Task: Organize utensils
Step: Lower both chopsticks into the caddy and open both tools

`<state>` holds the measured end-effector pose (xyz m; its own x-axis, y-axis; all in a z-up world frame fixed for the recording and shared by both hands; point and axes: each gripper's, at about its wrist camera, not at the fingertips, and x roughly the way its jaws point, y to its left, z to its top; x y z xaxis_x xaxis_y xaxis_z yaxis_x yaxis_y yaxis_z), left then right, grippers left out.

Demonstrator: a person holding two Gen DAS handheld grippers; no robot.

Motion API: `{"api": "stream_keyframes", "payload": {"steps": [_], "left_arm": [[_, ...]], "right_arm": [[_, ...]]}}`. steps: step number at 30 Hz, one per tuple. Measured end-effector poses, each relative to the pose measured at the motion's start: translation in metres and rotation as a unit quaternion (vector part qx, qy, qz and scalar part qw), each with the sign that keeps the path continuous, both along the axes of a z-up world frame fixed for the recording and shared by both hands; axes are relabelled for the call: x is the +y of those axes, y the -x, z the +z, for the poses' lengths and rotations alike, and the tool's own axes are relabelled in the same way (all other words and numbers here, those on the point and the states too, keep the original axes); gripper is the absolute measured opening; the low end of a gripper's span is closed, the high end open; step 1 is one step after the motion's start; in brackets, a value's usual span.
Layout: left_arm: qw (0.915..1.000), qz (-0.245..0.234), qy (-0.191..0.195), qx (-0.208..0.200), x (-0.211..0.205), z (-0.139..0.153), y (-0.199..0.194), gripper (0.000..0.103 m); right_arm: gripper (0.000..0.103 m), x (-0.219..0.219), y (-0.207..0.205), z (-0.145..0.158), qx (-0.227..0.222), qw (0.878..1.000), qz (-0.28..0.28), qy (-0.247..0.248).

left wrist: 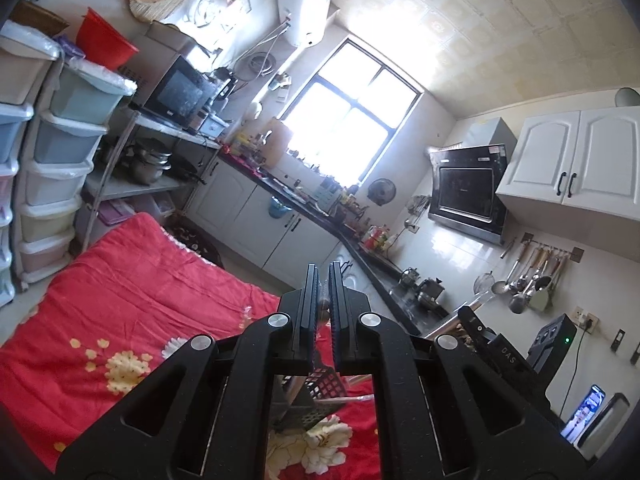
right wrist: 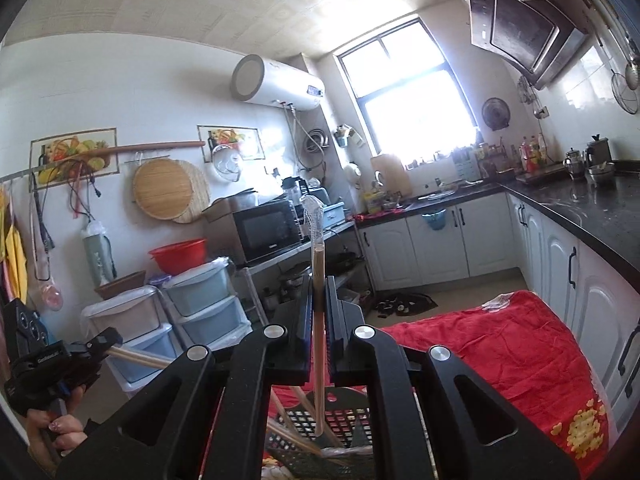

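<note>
My right gripper [right wrist: 319,300] is shut on a wrapped pair of wooden chopsticks [right wrist: 318,264], held upright, with the lower end inside a dark perforated utensil basket [right wrist: 336,420]. The basket holds more chopsticks [right wrist: 288,436] and stands on the red flowered cloth [right wrist: 500,344]. My left gripper [left wrist: 324,292] is shut on a wooden chopstick [left wrist: 323,305] that shows between its fingers. It also shows at the left of the right wrist view [right wrist: 106,346], shut on a wooden stick [right wrist: 136,358]. The basket lies below it [left wrist: 316,396].
The red cloth [left wrist: 132,300] covers the work surface. Stacked plastic drawers [right wrist: 196,308] and a shelf with a microwave [right wrist: 268,232] stand to the left. Black counter [right wrist: 580,208] and white cabinets run along the right. Ladles hang on a wall rail [left wrist: 532,276].
</note>
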<state>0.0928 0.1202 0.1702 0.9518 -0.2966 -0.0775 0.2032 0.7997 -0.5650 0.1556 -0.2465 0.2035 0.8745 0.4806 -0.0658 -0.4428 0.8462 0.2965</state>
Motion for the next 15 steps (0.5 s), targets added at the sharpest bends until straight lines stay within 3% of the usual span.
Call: {"api": "stream_keyframes", "payload": {"steps": [15], "left_arm": [[0.9992,0.007,-0.002,0.039,0.012,-0.024,-0.002,0.003]], "right_arm": [[0.006,-0.002,-0.023,-0.027,0.005,0.999,-0.041,0.011]]}}
